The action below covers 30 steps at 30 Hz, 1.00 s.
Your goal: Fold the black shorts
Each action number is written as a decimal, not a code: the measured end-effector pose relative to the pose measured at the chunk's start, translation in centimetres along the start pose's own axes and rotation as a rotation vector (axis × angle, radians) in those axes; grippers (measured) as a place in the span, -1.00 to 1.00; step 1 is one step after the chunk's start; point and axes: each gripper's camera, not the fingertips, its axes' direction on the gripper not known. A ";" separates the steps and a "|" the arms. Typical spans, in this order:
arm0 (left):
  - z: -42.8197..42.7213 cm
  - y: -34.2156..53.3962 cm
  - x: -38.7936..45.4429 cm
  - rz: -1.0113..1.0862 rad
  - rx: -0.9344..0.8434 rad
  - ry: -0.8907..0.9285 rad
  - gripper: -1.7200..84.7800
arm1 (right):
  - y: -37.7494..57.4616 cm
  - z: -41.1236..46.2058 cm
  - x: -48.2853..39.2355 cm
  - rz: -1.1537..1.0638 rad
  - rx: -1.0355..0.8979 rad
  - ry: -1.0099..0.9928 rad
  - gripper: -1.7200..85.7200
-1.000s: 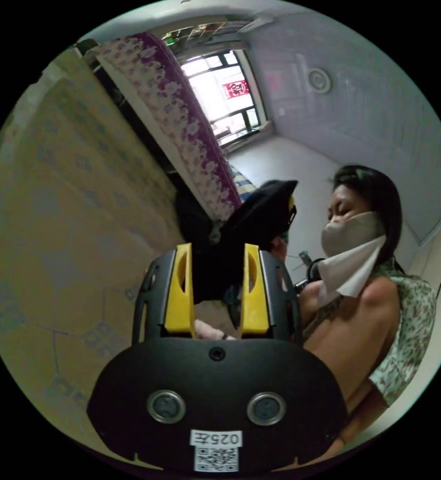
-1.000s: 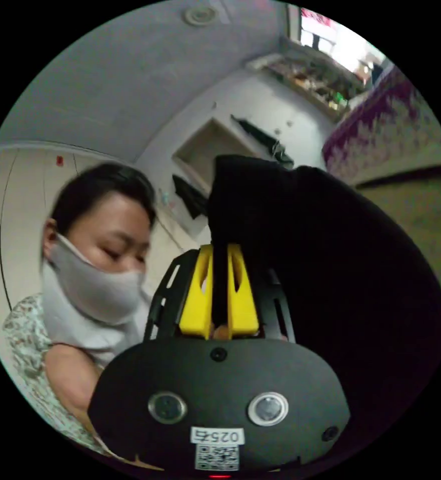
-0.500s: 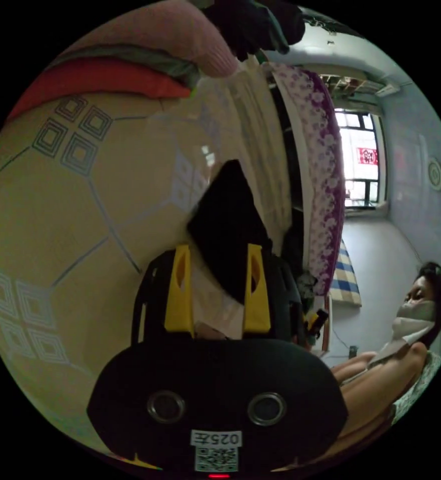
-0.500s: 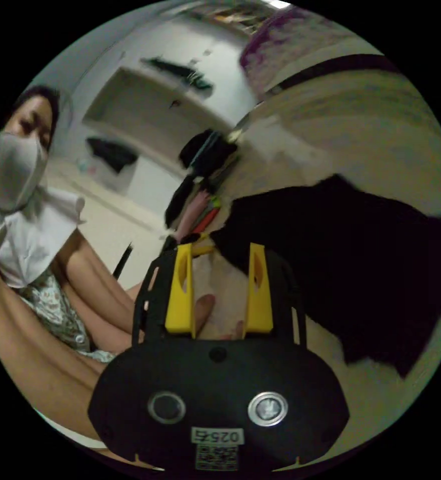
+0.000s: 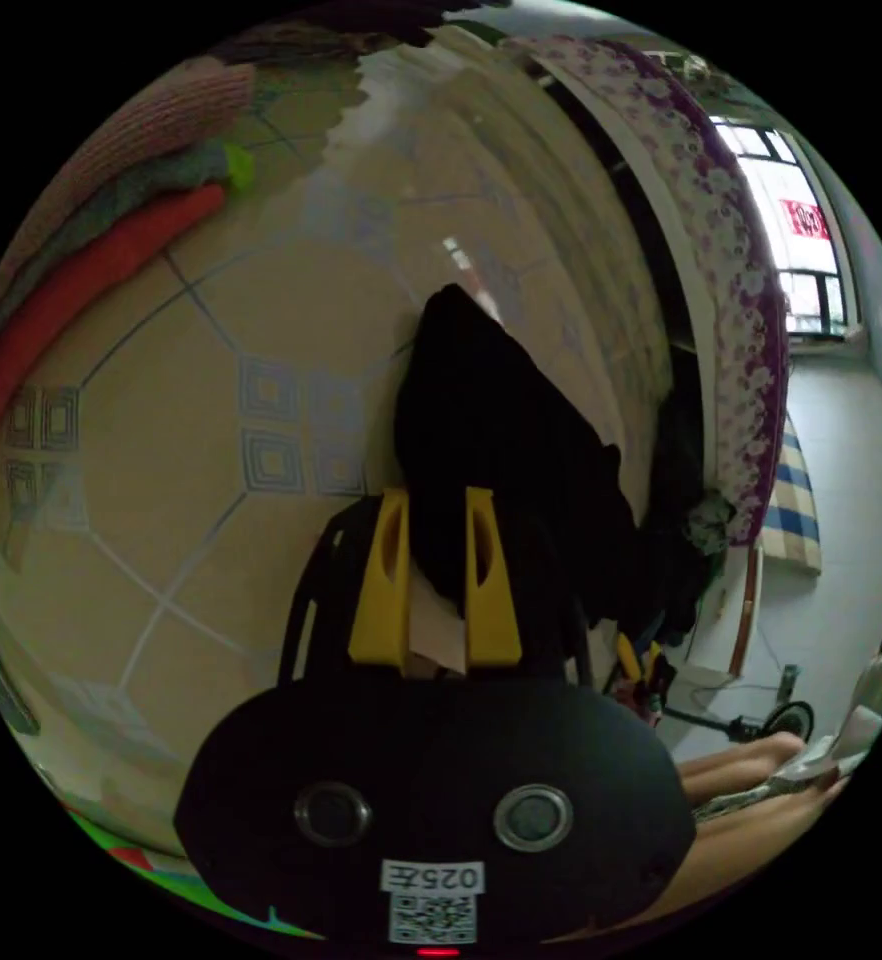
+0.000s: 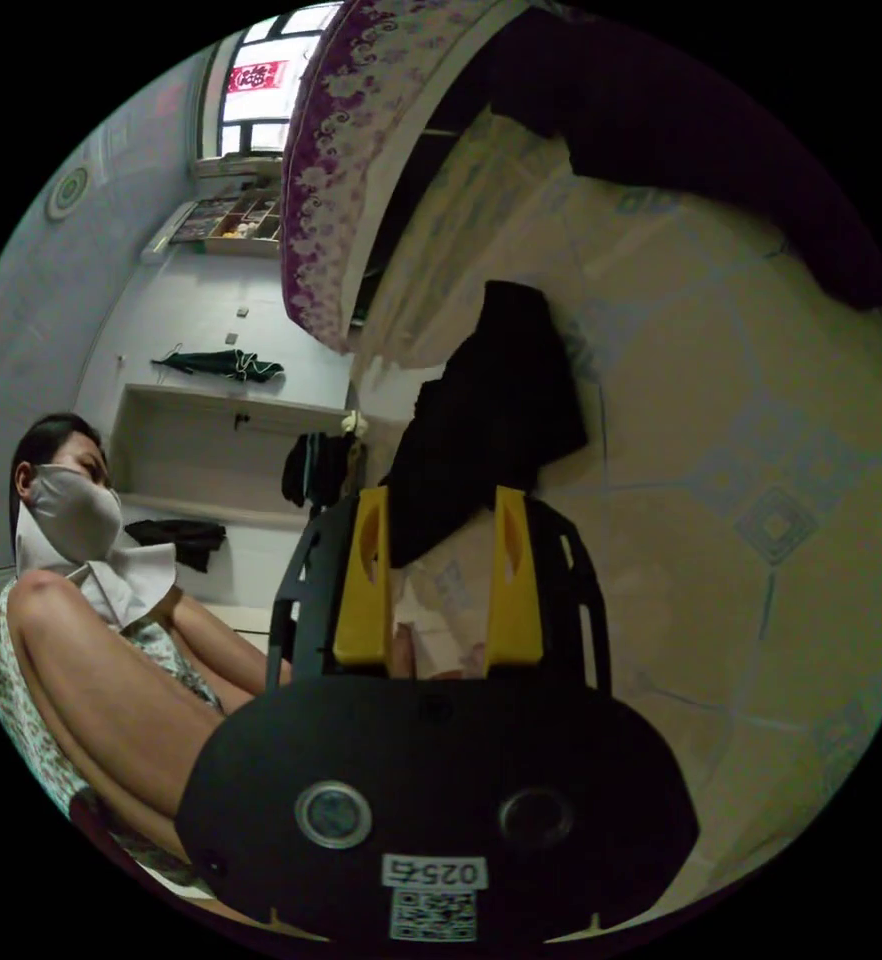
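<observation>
Black shorts [image 5: 501,440] lie crumpled, seemingly half-folded, on bed.

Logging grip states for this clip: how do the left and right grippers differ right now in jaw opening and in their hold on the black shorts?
The left gripper has its jaws close together, with an edge of the black shorts lying between them; the right gripper has its jaws wide apart. Whether the left gripper truly pinches the cloth is unclear, while the right gripper plainly grips nothing: the shorts only reach in between its jaws. Both point at the shorts lying crumpled on the patterned mat.
</observation>
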 end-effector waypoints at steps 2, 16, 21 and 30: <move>-0.5 -0.1 -0.6 0.011 -0.018 0.033 -0.85 | 0.2 0.4 0.9 0.002 -0.014 -0.045 -0.64; -11.1 2.4 26.7 0.799 -0.127 1.079 -0.94 | 4.0 5.2 12.6 0.523 0.058 -0.965 -0.33; -14.4 3.8 33.4 0.927 -0.182 1.173 -0.94 | 1.9 6.3 14.0 0.495 0.250 -1.069 -0.29; -25.1 8.0 35.0 1.174 0.025 1.020 -0.94 | -4.1 -3.2 17.5 0.329 0.448 -1.103 -0.71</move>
